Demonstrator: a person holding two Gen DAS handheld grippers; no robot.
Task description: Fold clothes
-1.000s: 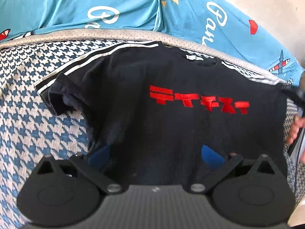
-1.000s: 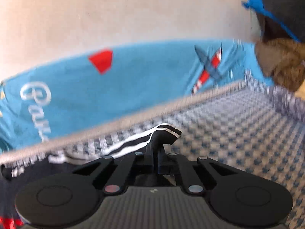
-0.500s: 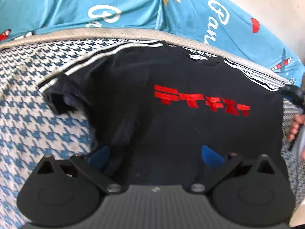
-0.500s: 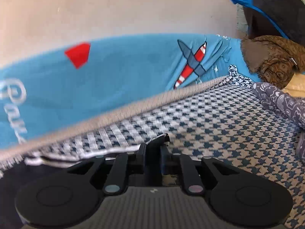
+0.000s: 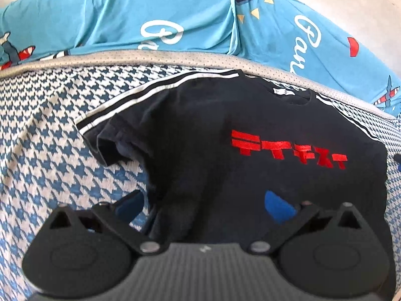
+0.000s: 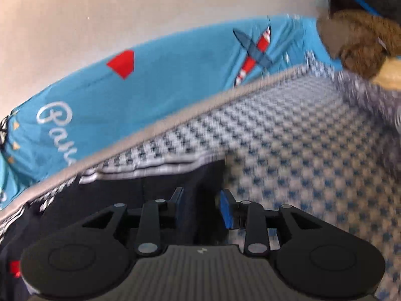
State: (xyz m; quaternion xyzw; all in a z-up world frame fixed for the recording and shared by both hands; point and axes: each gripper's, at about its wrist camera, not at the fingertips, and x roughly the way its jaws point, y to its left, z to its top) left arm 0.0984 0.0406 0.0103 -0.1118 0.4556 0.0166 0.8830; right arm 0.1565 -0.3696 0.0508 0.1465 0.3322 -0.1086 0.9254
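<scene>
- On the bed (image 5: 45, 150), covered in blue-and-white houndstooth fabric, a black T-shirt (image 5: 250, 175) lies spread flat, front side up, with red lettering (image 5: 288, 150) across the chest.
- White stripes (image 5: 155, 87) run along its shoulder and sleeve; the collar points toward a turquoise printed sheet (image 5: 125, 12) at the far edge of the bed.
- Its one sleeve (image 5: 110, 140) is rumpled and partly folded under.
- The left hand-held gripper (image 5: 203, 205) hangs over the lower part of the shirt, jaws spread wide, with nothing between its blue pads (image 5: 278, 208).
- The right hand-held gripper (image 6: 200, 208) sits over the shirt's side edge (image 6: 215, 175), jaws parted with a clear gap, holding nothing; this view is blurred.
- Brown cloth (image 6: 361, 45) lies at the far corner.
</scene>
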